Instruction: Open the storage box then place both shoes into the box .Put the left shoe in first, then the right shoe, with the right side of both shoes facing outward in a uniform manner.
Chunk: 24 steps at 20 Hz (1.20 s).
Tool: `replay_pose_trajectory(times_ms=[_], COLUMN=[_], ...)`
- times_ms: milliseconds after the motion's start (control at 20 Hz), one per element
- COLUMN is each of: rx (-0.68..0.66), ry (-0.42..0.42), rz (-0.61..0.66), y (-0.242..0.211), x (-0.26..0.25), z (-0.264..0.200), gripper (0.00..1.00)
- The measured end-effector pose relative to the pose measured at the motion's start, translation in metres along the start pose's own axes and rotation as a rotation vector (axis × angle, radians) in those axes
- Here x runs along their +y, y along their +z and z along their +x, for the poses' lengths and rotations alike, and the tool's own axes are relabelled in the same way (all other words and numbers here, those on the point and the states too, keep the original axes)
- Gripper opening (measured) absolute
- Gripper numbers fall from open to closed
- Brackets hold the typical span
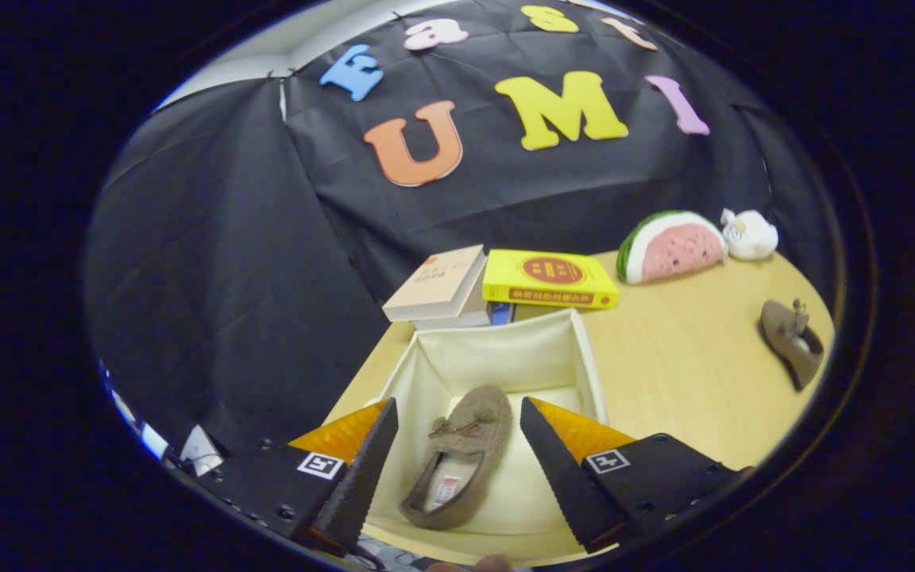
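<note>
Resting on a pale wooden table [688,373], with the booth's black cloth wall behind. Largest of the task's things: the cream fabric storage box [505,349], standing open at the near middle of the table, lid or flap nowhere to be made out, so the opening step judged done. Lying inside on the box floor, toward its left side: one brown shoe in the box [461,453], toe pointing far, heel near, insole and a small label showing. Judged to be the first of the pair already placed, presumably the left one, though left from right cannot be told for certain here, nor whether its right side faces outward. Out on the bare table well to the right and farther off: the second brown shoe [793,343], apart from the box, not yet put in; fetching it and setting it beside the first judged to be what remains. Just beyond the box: a tan book [438,284] on a small stack and a yellow book [549,278]; farther right, a watermelon-slice toy [672,246] and a small white plush toy [750,234] touching or nearly so. Hovering above the box's near edge: the gripper [457,445], fingers spread wide, holding nothing, the placed shoe seen between them but untouched
</note>
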<state>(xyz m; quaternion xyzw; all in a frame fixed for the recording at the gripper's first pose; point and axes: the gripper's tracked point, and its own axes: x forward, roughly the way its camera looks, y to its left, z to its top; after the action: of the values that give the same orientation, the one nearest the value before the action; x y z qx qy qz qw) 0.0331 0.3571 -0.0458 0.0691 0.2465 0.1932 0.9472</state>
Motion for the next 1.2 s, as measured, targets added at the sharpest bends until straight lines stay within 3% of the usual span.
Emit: replay_pose_trajectory(times_ms=[300, 600, 800, 1050, 1200], rx=[-0.127, -0.175, -0.19, -0.161, -0.085], ry=[0.019, -0.019, -0.103, -0.292, -0.355], rz=[-0.184, -0.198, -0.198, -0.135, -0.09], y=[0.038, 0.069, 0.072, 0.073, 0.051], x=[-0.052, -0.152, -0.245, -0.401, -0.468], z=[-0.052, -0.098, -0.127, -0.168, -0.169], gripper=[0.96, 0.96, 0.96, 0.96, 0.96])
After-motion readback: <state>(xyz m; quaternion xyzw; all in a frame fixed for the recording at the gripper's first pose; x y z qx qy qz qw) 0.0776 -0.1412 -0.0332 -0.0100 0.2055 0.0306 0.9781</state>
